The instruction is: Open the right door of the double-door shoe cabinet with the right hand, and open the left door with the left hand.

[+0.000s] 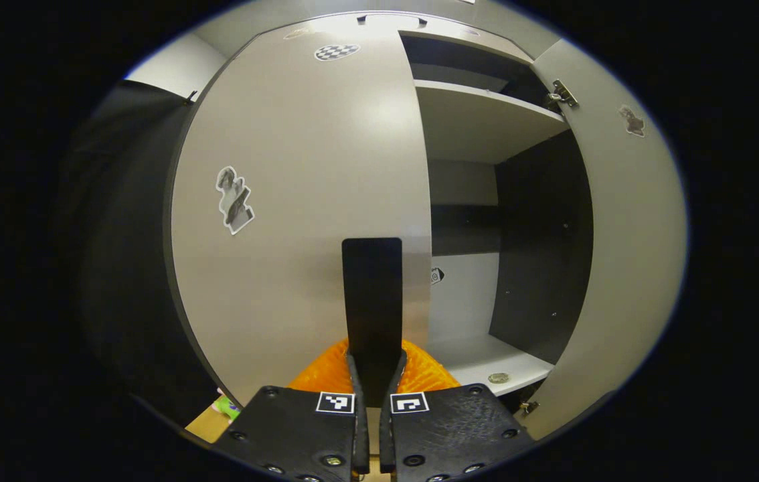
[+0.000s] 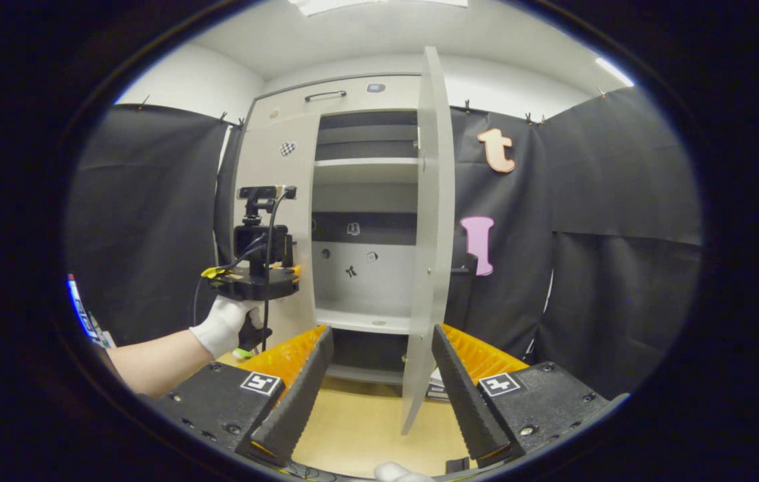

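Right door open, left door shut.
Your left gripper point(image 1: 374, 375) clamps the left door's point(image 1: 299, 201) handle point(image 1: 373, 301) mid-frame; your right gripper point(image 2: 379, 375) gapes around the right door's point(image 2: 428, 254) free edge.

place: recording booth, likely a lab mock-up of a home | walls: black cloth point(image 2: 620, 201) clipped up, hanging beyond and beside the fingers | furniture: grey shoe cabinet point(image 2: 363, 221) straight ahead of the fingers, tracking stickers point(image 1: 235, 199) on it | floor: pale wood point(image 2: 366, 428) beneath the fingers
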The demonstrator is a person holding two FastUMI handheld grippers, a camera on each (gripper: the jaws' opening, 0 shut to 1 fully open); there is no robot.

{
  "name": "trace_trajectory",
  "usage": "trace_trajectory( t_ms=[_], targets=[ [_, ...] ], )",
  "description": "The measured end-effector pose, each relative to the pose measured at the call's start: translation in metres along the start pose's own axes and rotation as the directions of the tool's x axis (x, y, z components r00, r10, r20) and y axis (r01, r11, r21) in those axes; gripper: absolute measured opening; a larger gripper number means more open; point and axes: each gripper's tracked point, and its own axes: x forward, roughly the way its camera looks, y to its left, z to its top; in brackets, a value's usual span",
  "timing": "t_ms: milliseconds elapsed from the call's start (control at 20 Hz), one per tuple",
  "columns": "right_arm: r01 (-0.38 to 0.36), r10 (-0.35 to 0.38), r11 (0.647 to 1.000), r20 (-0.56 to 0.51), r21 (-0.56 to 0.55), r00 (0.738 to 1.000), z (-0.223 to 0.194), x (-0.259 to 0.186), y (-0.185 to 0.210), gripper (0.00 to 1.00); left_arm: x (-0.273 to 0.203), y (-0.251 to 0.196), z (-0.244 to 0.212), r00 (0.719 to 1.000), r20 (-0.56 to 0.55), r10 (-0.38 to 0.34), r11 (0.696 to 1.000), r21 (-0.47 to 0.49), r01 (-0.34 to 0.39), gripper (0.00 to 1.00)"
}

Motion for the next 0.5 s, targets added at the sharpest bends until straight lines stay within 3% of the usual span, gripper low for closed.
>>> trace_trajectory(
  t_ms=[500],
  targets=[
    [-0.030,0.030,1.000,0.014,0.009,0.999,0.002,-0.008,-0.001,0.93,-0.039,0.014,0.000,1.000,0.015,-0.005,1.000,0.016,0.005,0.05]
  ],
)
